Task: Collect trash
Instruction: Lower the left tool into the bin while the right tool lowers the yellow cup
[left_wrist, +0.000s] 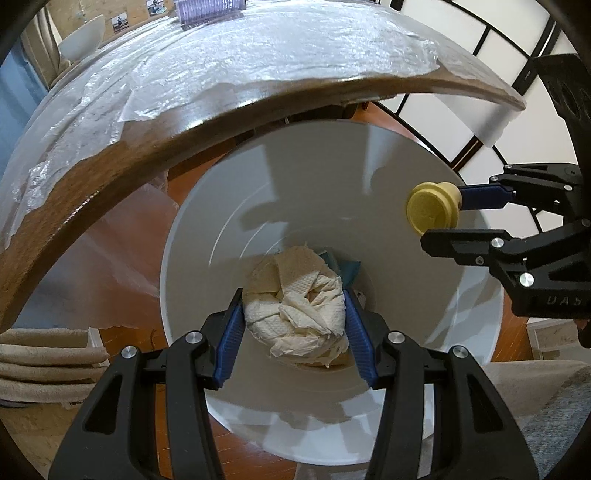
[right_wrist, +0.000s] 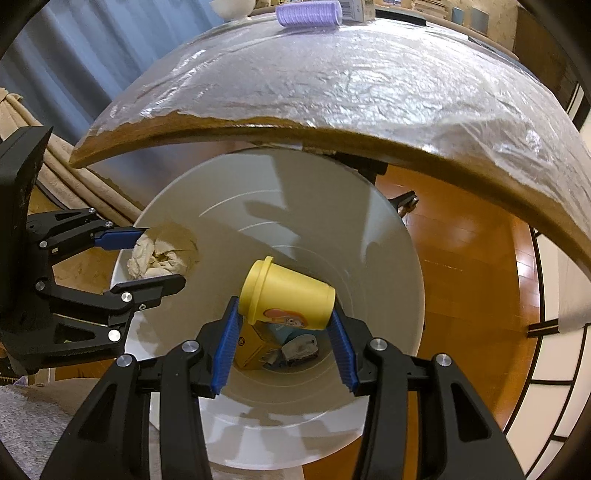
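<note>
Grippers both point down into the open mouth of a white bin that stands on the wooden floor, just below the near edge of a table covered with clear plastic film. Left gripper is clamped on a crumpled wad of paper towel; its blue pads press on both sides of the wad, which hangs over the middle of the bin. Right gripper is clamped on a yellow lidded cup, held tilted on its side with the lid toward the upper left, above the bin's floor. Earlier trash lies at the bottom of the bin: a yellow carton and a crumpled white wrapper beside it. A purple hair roller lies at the far edge of the table.
</note>
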